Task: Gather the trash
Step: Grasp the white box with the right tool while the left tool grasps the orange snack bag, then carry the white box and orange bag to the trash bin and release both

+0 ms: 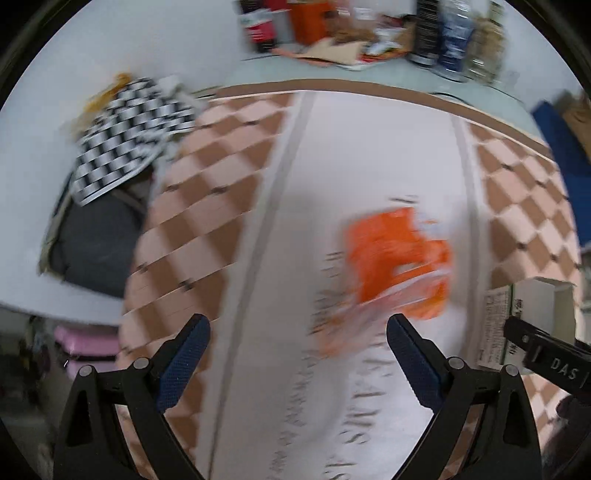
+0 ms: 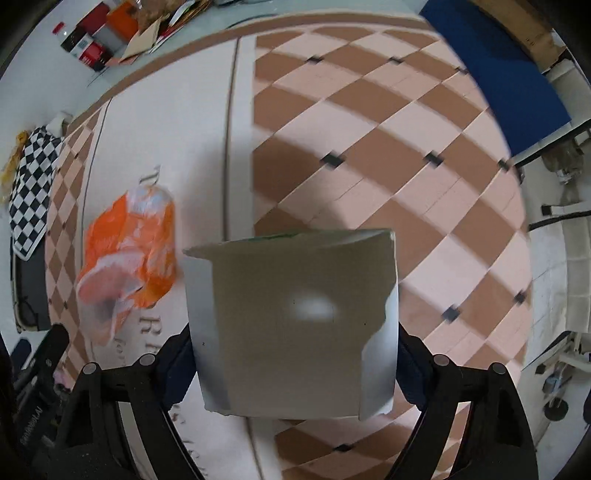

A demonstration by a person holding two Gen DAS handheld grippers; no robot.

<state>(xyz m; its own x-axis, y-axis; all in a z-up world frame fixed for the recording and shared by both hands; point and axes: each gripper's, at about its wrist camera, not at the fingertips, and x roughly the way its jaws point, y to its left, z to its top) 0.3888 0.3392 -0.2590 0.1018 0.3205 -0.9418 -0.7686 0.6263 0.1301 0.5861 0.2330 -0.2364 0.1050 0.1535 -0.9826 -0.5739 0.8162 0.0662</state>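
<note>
An orange and clear plastic wrapper (image 1: 399,258) lies on the white band of the patterned mat, just ahead and right of my left gripper (image 1: 297,332), which is open and empty above the mat. The wrapper also shows in the right wrist view (image 2: 129,251), to the left. My right gripper (image 2: 295,354) is shut on a torn grey cardboard box (image 2: 295,321), held above the mat. That box (image 1: 543,299) and the right gripper show at the right edge of the left wrist view.
A bin with a dark liner (image 1: 96,240) stands at the left under a black-and-white chequered cloth (image 1: 129,136). Boxes, bottles and cardboard (image 1: 351,33) clutter the far side. A blue sheet (image 2: 498,74) lies at the far right.
</note>
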